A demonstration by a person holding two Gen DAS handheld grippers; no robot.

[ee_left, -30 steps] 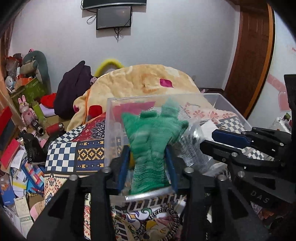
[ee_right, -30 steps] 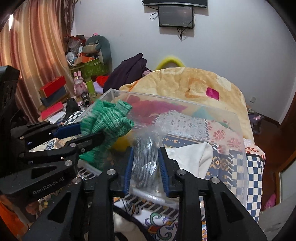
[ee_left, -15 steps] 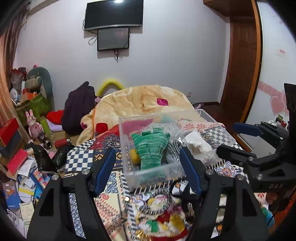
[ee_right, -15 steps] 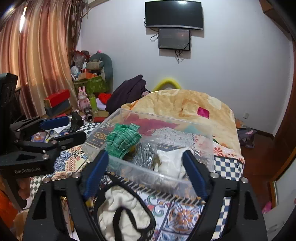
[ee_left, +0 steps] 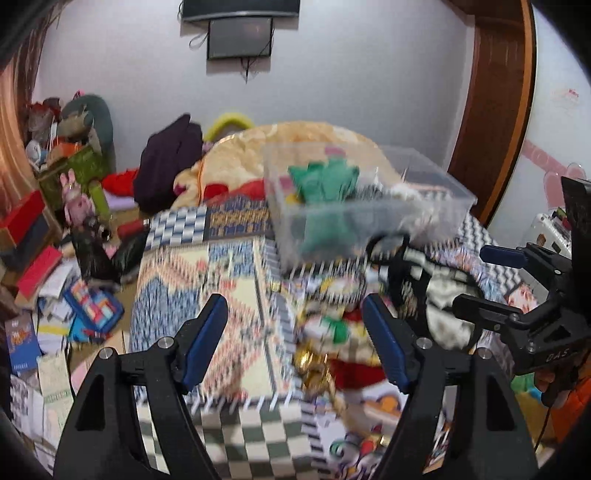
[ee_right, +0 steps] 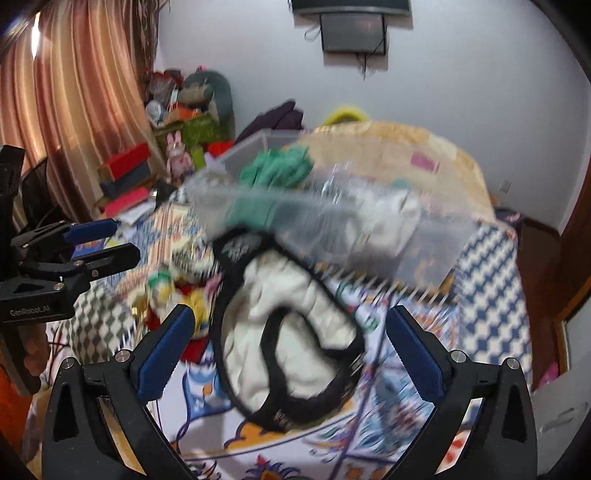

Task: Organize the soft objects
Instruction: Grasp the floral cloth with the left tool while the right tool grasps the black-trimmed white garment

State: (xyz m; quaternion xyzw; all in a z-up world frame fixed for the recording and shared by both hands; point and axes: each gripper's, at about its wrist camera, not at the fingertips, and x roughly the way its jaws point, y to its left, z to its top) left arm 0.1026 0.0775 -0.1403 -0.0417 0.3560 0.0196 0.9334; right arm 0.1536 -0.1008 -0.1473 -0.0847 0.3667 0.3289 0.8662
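A cluttered bedroom, seen from two handheld grippers held above a bed covered in a patterned quilt (ee_left: pixel 236 295). Both views are smeared by motion blur.

The landmark is a clear plastic storage bin (ee_left: pixel 369 206) sitting on the quilt. Inside the bin, at its left end, lies a green knitted glove (ee_left: pixel 325 181), fingers pointing up. To the right of the glove, still inside the bin, are a blurred grey item that cannot be identified and a white cloth (ee_right: pixel 395 218).

In front of the bin, on the quilt, lies a white fabric piece with thick black trim (ee_right: pixel 291 332), loosely crumpled. Just left of it, also in front of the bin, is a small red, yellow and green soft item (ee_left: pixel 340 339), too blurred to name.

The left gripper (ee_left: pixel 295 332) hovers in front of the bin with its blue-padded jaws spread wide and nothing between them. The right gripper (ee_right: pixel 288 343) hovers in front of the bin over the black-trimmed fabric, jaws also spread wide, not touching it.

Behind the bin a tan blanket (ee_left: pixel 295 140) is heaped on the bed, with a dark purple garment (ee_left: pixel 166 162) to the left of it. Far behind the bin, a dark screen (ee_right: pixel 352 33) hangs on the white wall
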